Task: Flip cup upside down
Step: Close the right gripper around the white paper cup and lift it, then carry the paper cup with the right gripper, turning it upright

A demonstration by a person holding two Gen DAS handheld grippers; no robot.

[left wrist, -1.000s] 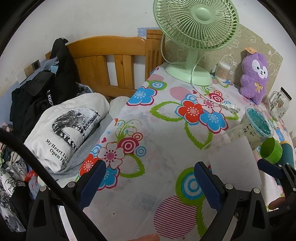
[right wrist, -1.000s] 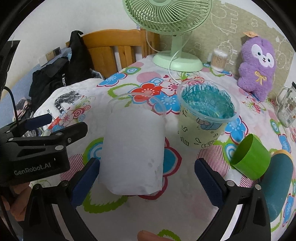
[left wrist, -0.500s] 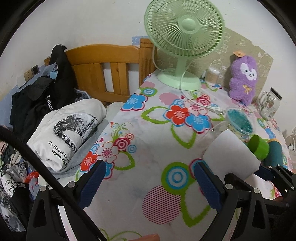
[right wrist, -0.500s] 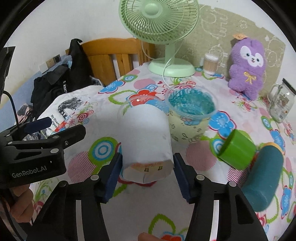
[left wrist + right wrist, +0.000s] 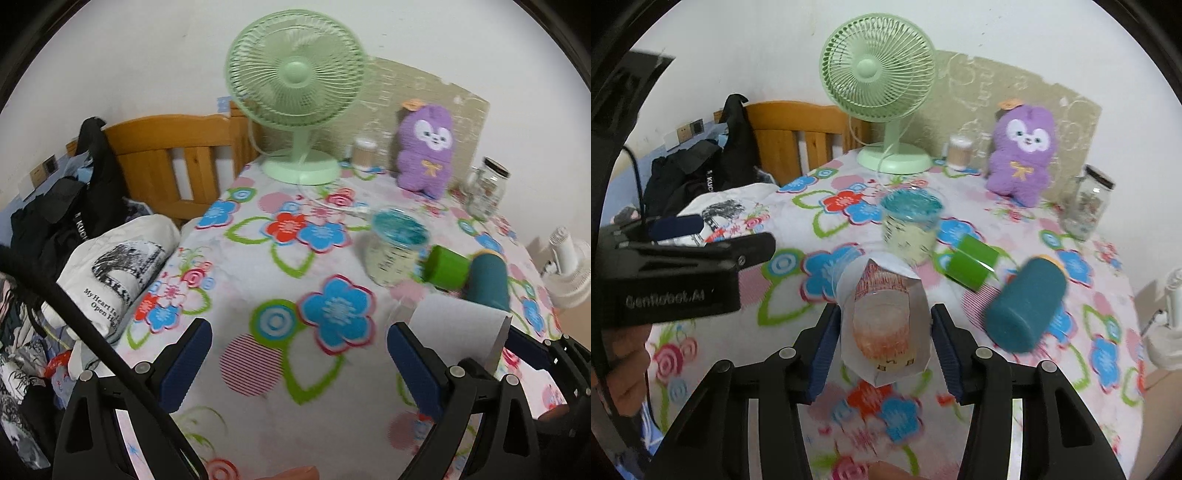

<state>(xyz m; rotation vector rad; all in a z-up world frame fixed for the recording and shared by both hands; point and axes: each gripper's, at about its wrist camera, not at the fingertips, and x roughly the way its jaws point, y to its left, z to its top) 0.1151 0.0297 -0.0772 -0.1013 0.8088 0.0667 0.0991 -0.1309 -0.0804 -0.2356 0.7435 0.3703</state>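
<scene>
The cup is clear plastic wrapped in a white paper sleeve. My right gripper is shut on the cup and holds it tipped above the flowered tablecloth, its base end towards the camera. In the left wrist view the cup shows at the right, held in the other gripper. My left gripper is open and empty over the tablecloth, and appears at the left of the right wrist view.
A blue-filled plastic cup, a green cup on its side and a teal cylinder lie beyond the held cup. A green fan, purple plush and glass jar stand at the back. Clothes lie left of the table.
The right gripper closed on the cup, lifted it and tipped it over towards the camera. The left gripper drifted and stayed open.
</scene>
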